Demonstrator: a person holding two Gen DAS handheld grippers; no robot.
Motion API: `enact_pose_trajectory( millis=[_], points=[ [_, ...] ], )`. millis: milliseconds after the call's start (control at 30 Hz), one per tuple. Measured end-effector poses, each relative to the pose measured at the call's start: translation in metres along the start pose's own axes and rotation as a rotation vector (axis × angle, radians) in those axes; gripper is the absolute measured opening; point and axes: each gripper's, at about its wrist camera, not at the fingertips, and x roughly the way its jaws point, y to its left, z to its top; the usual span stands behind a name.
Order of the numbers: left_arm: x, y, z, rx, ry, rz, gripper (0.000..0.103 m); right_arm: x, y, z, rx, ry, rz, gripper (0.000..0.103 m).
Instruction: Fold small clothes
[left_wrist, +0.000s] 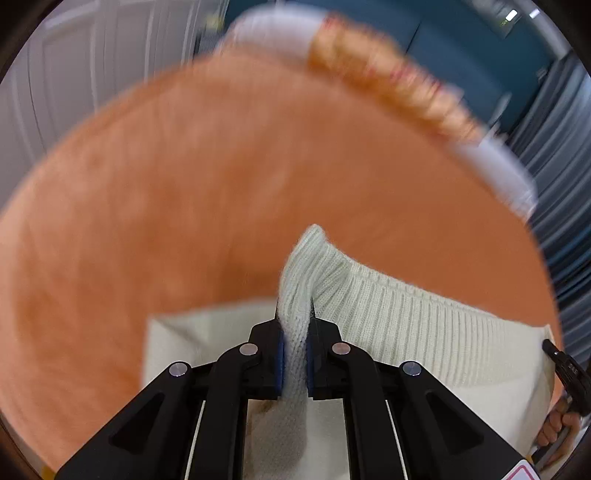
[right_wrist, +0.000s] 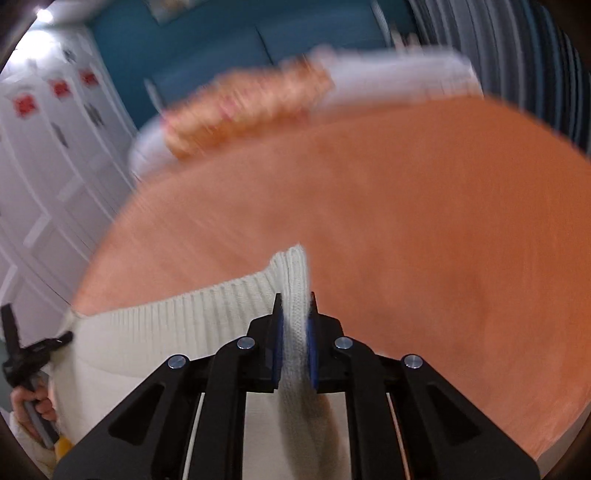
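A cream knitted garment (left_wrist: 388, 314) with a ribbed hem is held stretched between both grippers above an orange bed cover (left_wrist: 184, 184). My left gripper (left_wrist: 294, 314) is shut on one corner of the ribbed hem. My right gripper (right_wrist: 294, 310) is shut on the other corner of the garment (right_wrist: 166, 332). The hem runs taut from one gripper to the other. The right gripper shows at the right edge of the left wrist view (left_wrist: 565, 373); the left gripper shows at the left edge of the right wrist view (right_wrist: 22, 358). Both views are blurred by motion.
The orange bed cover (right_wrist: 443, 221) fills most of both views. A white pillow (left_wrist: 273, 29) and an orange patterned cushion (left_wrist: 388, 77) lie at its far end. White cupboard doors (right_wrist: 55, 166), a blue wall (right_wrist: 221, 37) and grey curtains (left_wrist: 565, 166) stand behind.
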Motion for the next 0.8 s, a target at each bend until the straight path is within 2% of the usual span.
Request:
enact_pose_trajectory(
  millis=[33, 67, 100, 167, 267, 300, 333, 400, 467, 500, 567, 633, 667, 767, 800],
  points=[
    [0.016, 0.002, -0.005, -0.002, 0.023, 0.020, 0.007, 0.025, -0.006, -0.009, 0.004, 0.076, -0.042, 0.010],
    [0.018, 0.004, -0.010, 0.002, -0.007, 0.022, 0.008, 0.033, -0.007, -0.016, -0.004, 0.074, -0.048, 0.010],
    [0.014, 0.002, -0.012, 0.011, -0.033, 0.029, 0.008, 0.026, -0.004, -0.017, -0.010, 0.047, -0.053, 0.011],
    [0.005, -0.001, -0.011, 0.009, -0.032, 0.053, 0.015, 0.012, 0.002, -0.014, 0.011, 0.030, -0.075, 0.015],
    [-0.027, -0.011, -0.014, 0.036, -0.072, 0.076, 0.017, -0.028, 0.016, -0.013, 0.000, -0.073, -0.125, 0.015],
    [-0.039, -0.013, -0.018, 0.037, -0.094, 0.082, 0.017, -0.044, 0.027, -0.018, -0.020, -0.108, -0.112, 0.016],
    [-0.060, -0.021, -0.023, 0.049, -0.136, 0.078, 0.012, -0.054, 0.041, -0.023, -0.049, -0.114, -0.067, 0.016],
    [-0.089, -0.042, -0.035, 0.074, -0.184, 0.006, 0.012, -0.063, 0.074, -0.038, -0.114, -0.075, 0.052, 0.016],
    [-0.100, -0.072, -0.055, 0.130, -0.150, -0.085, 0.013, -0.061, 0.115, -0.065, -0.220, -0.001, 0.150, 0.016],
    [-0.097, -0.089, -0.070, 0.174, -0.103, -0.111, 0.013, -0.054, 0.144, -0.088, -0.299, 0.062, 0.212, 0.016],
    [-0.081, -0.109, -0.092, 0.228, -0.036, -0.105, 0.013, -0.042, 0.176, -0.123, -0.390, 0.137, 0.269, 0.015],
    [-0.059, -0.119, -0.115, 0.278, 0.038, -0.058, 0.013, -0.032, 0.191, -0.150, -0.452, 0.195, 0.273, 0.015],
    [-0.051, -0.118, -0.122, 0.292, 0.063, -0.035, 0.013, -0.030, 0.189, -0.159, -0.473, 0.189, 0.250, 0.014],
    [-0.057, -0.100, -0.135, 0.301, 0.041, -0.014, 0.012, -0.039, 0.165, -0.157, -0.458, 0.172, 0.237, 0.012],
    [-0.062, -0.092, -0.135, 0.290, 0.043, -0.003, 0.011, -0.042, 0.144, -0.152, -0.423, 0.167, 0.160, 0.013]
  ],
)
